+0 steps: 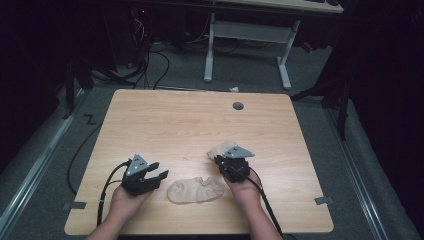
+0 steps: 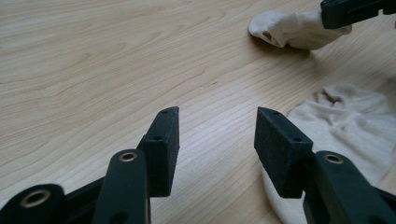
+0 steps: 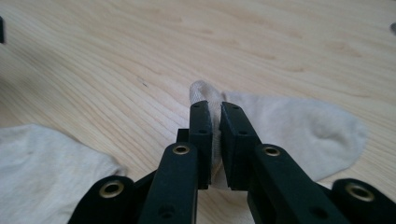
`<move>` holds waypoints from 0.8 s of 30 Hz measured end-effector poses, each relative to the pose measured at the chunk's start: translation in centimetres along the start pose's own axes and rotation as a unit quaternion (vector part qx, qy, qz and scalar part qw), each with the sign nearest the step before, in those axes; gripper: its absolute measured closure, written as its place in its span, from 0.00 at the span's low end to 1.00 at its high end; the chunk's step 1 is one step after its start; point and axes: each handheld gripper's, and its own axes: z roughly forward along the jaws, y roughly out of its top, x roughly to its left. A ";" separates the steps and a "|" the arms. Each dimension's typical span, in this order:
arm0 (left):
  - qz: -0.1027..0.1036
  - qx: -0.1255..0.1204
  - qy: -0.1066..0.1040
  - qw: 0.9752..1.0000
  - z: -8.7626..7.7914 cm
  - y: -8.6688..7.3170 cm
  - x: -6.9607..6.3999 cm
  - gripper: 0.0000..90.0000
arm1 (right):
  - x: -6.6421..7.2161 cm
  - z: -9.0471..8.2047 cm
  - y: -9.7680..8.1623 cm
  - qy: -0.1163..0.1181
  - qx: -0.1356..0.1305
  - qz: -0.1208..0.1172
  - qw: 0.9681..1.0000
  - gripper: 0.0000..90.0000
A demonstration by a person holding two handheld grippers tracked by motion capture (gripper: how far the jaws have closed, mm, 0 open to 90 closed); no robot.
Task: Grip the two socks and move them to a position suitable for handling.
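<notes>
right gripper (image 3: 215, 109) pinching sock (image 3: 299, 128) (cream), table (image 1: 165, 120)

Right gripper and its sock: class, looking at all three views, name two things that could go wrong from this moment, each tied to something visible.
1. The right gripper pinches just a thin fold of the held sock; lifted quickly, the fabric might slip free.
2. The second sock lies loose between the hands, close to the open left gripper; a careless move could drag or crumple it.
</notes>
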 end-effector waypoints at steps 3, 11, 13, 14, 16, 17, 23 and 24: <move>0.000 0.000 -0.009 1.000 0.1 0.0 -0.1 0.55 | -0.3 -1.3 0.3 0.000 -0.021 0.003 1.000 0.93; -0.001 0.006 -0.011 1.000 0.4 -0.1 -0.1 0.54 | -0.3 -2.7 0.7 0.005 -0.050 0.007 0.999 0.93; 0.000 0.005 -0.009 1.000 0.3 0.0 0.0 0.54 | -0.3 -2.7 0.8 0.005 -0.052 0.008 0.999 0.93; 0.000 0.003 -0.008 1.000 0.3 0.0 -0.1 0.54 | -0.2 -2.7 0.8 0.005 -0.052 0.009 0.999 0.93; 0.002 0.003 -0.007 1.000 0.2 0.0 -0.1 0.54 | -0.2 -2.7 0.8 0.005 -0.052 0.008 0.999 0.93; 0.003 0.003 -0.007 1.000 0.2 0.0 -0.1 0.54 | -0.2 -2.8 0.8 0.005 -0.052 0.008 0.999 0.93; 0.008 0.008 -0.009 1.000 0.3 -0.1 -0.1 0.54 | 0.2 -3.0 1.1 0.011 -0.062 0.008 0.998 0.93; 0.009 0.008 -0.008 1.000 0.3 -0.1 -0.1 0.54 | 0.3 -3.1 1.2 0.011 -0.063 0.008 0.998 0.93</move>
